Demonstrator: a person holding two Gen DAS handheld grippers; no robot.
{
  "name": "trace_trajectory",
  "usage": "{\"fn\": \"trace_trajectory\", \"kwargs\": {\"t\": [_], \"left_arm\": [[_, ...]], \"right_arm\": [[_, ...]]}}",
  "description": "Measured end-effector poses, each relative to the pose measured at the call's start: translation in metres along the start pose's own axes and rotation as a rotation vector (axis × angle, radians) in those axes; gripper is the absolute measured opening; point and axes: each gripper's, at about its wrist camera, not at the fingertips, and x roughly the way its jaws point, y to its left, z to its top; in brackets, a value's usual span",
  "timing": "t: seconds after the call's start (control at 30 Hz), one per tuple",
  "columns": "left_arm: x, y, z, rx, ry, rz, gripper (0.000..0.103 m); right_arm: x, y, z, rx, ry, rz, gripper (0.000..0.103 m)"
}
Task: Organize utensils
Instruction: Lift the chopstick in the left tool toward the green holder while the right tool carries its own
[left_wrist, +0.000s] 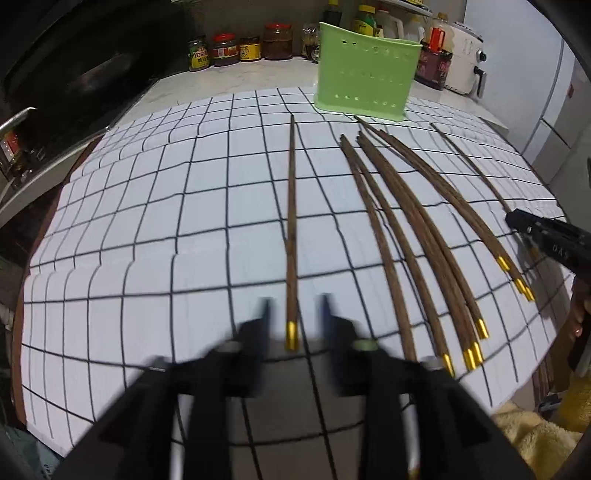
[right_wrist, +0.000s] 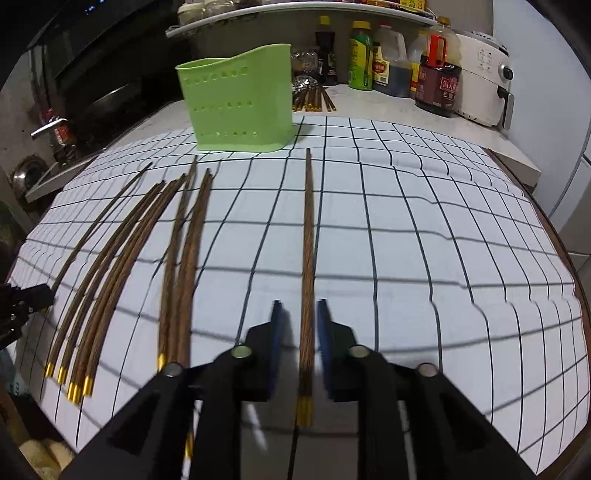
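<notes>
The left claw (left_wrist: 294, 314) is open, and one stick (left_wrist: 291, 236) lies between its two fingers. The fingers do not touch it. The right claw (right_wrist: 298, 321) is open too, with its own lone stick (right_wrist: 308, 258) between its fingers, also not touched. Both sticks lie flat on the cloth (right_wrist: 424, 240), gold ends toward the claws.

Here is what could go wrong. The sticks are thin and smooth, so a claw that closes a bit off the middle could pinch one edge and make the stick roll or pop out. If a claw comes down too low, it could snag the cloth and pull it, and then the other sticks would slide. A stick held only at its gold end could droop and bump the bin's rim.

Between the two lone sticks lies a bunch of sticks (right_wrist: 140, 258), close together. Farther back stands the green bin (right_wrist: 240, 107) with little holes, upright on the cloth. The cloth is white with dark lines and a few wrinkles. Behind it, on the counter, stand bottles (right_wrist: 436, 81), jars (left_wrist: 225, 50) and a white cooker (right_wrist: 484, 81).
</notes>
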Motion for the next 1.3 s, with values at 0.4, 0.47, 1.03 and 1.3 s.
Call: {"fn": "trace_trajectory", "kwargs": {"t": [0.4, 0.47, 1.03, 1.3], "left_arm": [[-0.006, -0.013, -0.016, 0.042, -0.033, 0.035, 0.049], [-0.005, -0.011, -0.016, 0.036, -0.042, 0.024, 0.049], [-0.005, -0.002, -0.012, -0.025, -0.045, 0.067, 0.013], [-0.005, -0.014, -0.012, 0.047, -0.033, 0.129, 0.013]], "right_arm": [[-0.03, 0.003, -0.046, -0.005, -0.098, -0.022, 0.03], [-0.029, 0.0, -0.045, 0.006, -0.107, -0.019, 0.02], [-0.032, -0.002, -0.052, 0.022, -0.138, -0.031, 0.013], [-0.032, 0.002, -0.054, 0.001, -0.149, -0.042, 0.014]]}}
